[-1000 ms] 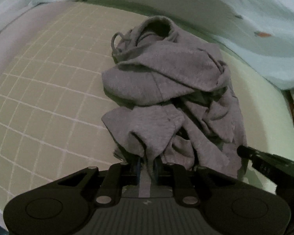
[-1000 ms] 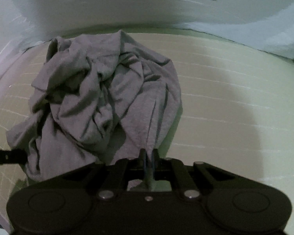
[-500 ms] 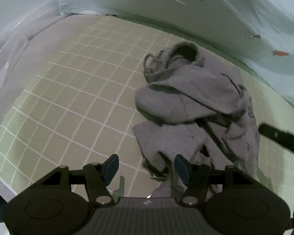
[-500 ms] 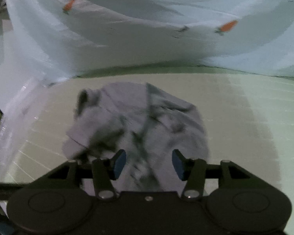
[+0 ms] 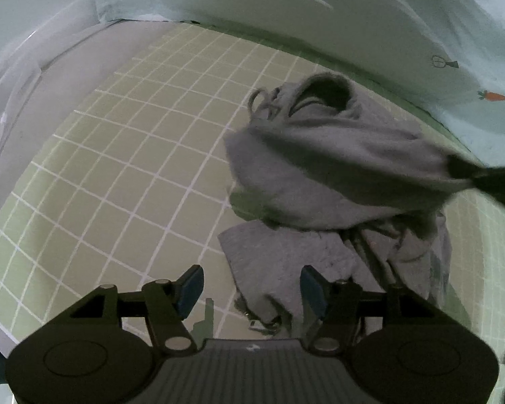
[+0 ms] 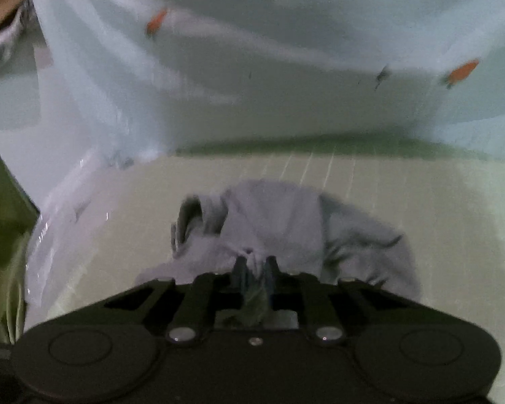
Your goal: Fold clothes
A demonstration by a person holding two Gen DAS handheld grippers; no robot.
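A crumpled grey hooded garment (image 5: 320, 168) lies on the green grid sheet (image 5: 118, 185). My left gripper (image 5: 252, 289) is open; a lower corner of the cloth lies loose between its blue pads, closer to the right one. From the right edge of the left wrist view my right gripper (image 5: 464, 171) reaches in and draws a fold of the garment taut. In the right wrist view the right gripper (image 6: 254, 266) has its jaws closing tight, with a bunch of the grey garment (image 6: 286, 222) pinched between them and raised off the heap.
A pale blue blanket with carrot prints (image 5: 387, 33) rises behind the garment and fills the back of the right wrist view (image 6: 286, 67). White bedding (image 5: 33, 84) lines the left side. Bare sheet stretches left of the garment.
The left gripper let go of the cloth and opened. The right gripper opened, then closed on a higher fold and rose, pulling that fold taut.
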